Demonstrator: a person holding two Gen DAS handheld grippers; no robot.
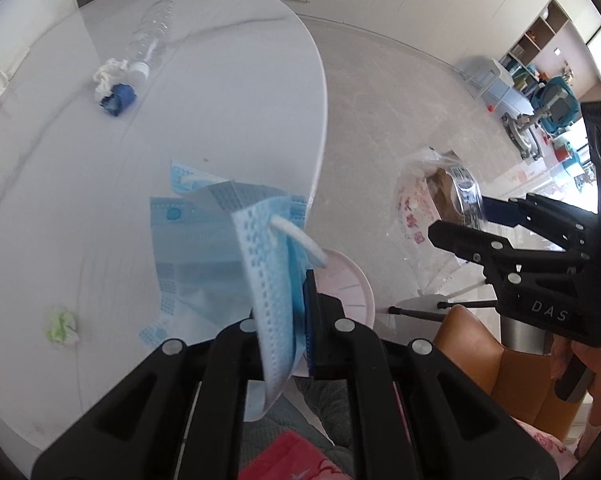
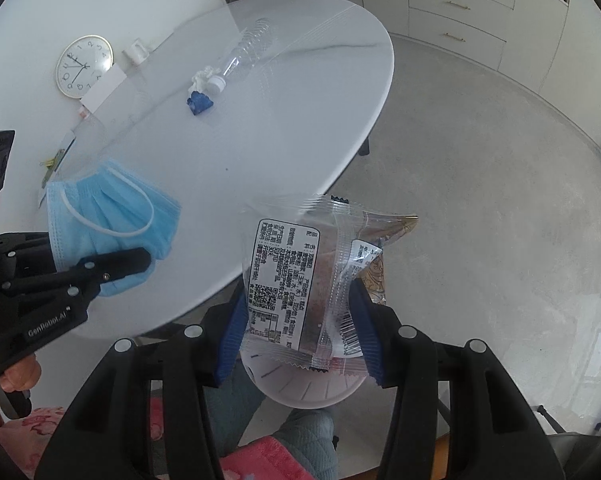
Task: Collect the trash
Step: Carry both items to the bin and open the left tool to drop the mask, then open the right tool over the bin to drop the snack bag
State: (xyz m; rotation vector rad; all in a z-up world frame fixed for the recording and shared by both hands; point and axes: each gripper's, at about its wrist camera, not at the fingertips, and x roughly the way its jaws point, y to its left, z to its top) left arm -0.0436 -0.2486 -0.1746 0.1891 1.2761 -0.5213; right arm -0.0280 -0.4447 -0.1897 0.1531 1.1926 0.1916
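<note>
Left wrist view: the left hand-held gripper (image 1: 288, 320) is clamping a blue face mask (image 1: 274, 280), hanging lengthwise over the counter (image 1: 60, 184) edge. Right wrist view: the right hand-held gripper (image 2: 300, 332) is gripping a clear snack wrapper (image 2: 300, 276), long axis pointing away from the camera, above a pink bin (image 2: 308, 388).

pleated cloth mask (image 1: 268, 264), glossy plastic wrapper (image 2: 300, 276)
</note>
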